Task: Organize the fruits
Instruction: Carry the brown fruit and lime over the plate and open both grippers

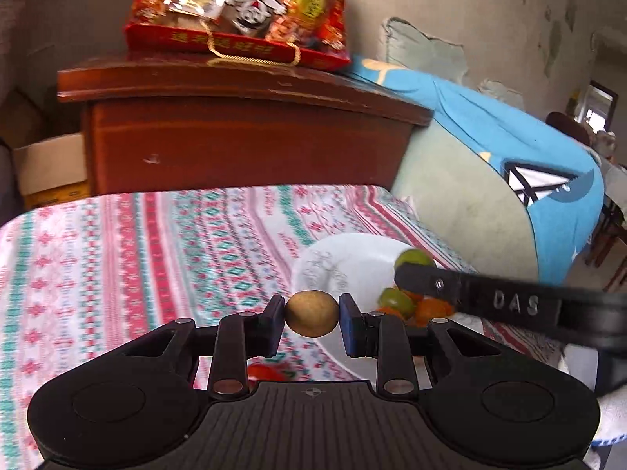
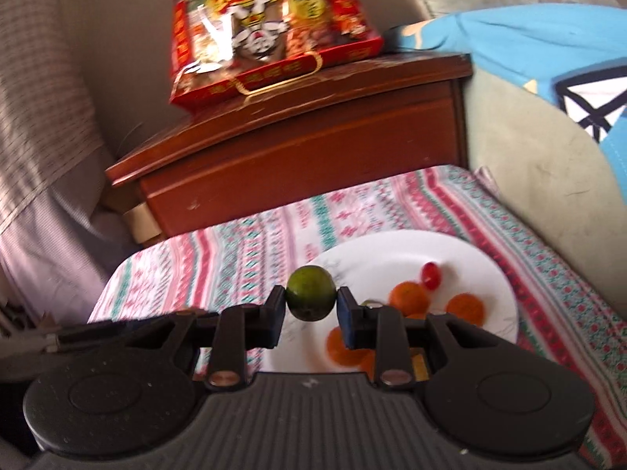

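Tan and dull-skinned, a small round fruit (image 1: 311,313) sits at the centre of the left wrist view, pinched between the two pads of the left gripper (image 1: 311,319), whose jaws are drawn in tight on it. It hangs above the patterned red, green and white cloth (image 1: 117,258), at the near edge of a white round plate (image 1: 345,258) right of centre. The grip is only at two small spots on a smooth ball, so a twist or jolt could roll it out onto the cloth. From the right edge the other tool's black finger crosses the plate, with a green fruit behind it and orange pieces (image 1: 431,309) below; the two tools are near enough to knock each other.

Green and glossy, a small round lime-like fruit (image 2: 310,293) fills the centre of the right wrist view, clamped between the narrowed jaws of the right gripper (image 2: 310,305). It is held above the left rim of the white plate, which carries orange slices (image 2: 409,297) and a small red fruit (image 2: 431,272). Dropped from here, it could bounce off the rim.
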Demonstrator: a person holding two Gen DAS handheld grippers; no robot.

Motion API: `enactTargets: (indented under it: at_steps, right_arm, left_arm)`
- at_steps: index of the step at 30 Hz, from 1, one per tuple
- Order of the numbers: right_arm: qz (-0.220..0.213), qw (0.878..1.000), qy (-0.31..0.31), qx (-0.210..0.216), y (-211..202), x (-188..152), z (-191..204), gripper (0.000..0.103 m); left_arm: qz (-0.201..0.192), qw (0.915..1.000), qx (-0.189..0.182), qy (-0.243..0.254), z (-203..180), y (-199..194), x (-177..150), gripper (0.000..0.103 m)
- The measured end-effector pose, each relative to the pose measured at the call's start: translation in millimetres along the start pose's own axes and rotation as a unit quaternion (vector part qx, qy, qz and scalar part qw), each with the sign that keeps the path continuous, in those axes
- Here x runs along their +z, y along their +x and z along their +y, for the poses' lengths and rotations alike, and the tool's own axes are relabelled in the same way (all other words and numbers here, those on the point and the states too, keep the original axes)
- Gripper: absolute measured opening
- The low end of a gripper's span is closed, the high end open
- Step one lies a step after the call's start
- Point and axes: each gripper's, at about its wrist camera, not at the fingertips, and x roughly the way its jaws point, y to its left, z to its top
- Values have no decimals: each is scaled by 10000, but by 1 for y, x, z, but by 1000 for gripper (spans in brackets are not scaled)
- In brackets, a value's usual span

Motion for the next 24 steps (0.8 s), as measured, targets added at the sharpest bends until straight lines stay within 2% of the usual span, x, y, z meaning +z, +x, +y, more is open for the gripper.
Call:
enactTargets:
  at_steps: [10,19,20,22,24]
  right_arm:
    - [152,9993,340,-27,16,-1,-17,28]
    - [75,9990,427,-100,13,0,-19,32]
    - [60,9990,427,-102,12,0,-19,32]
    - [32,9989,446,-112,10,0,-20,32]
    - [16,9988,483,-126,8,1,-21,32]
  left_arm:
    - [236,9993,-294,-15,-14,28,-6,27]
    - [299,9991,-314,22,-19,31,-8,30]
    - [301,9991,-294,22,-20,30,-7,32]
    - [285,9993,-232,38,-20,27,-4,50]
    - [248,9995,-155,73,-21,22,-1,52]
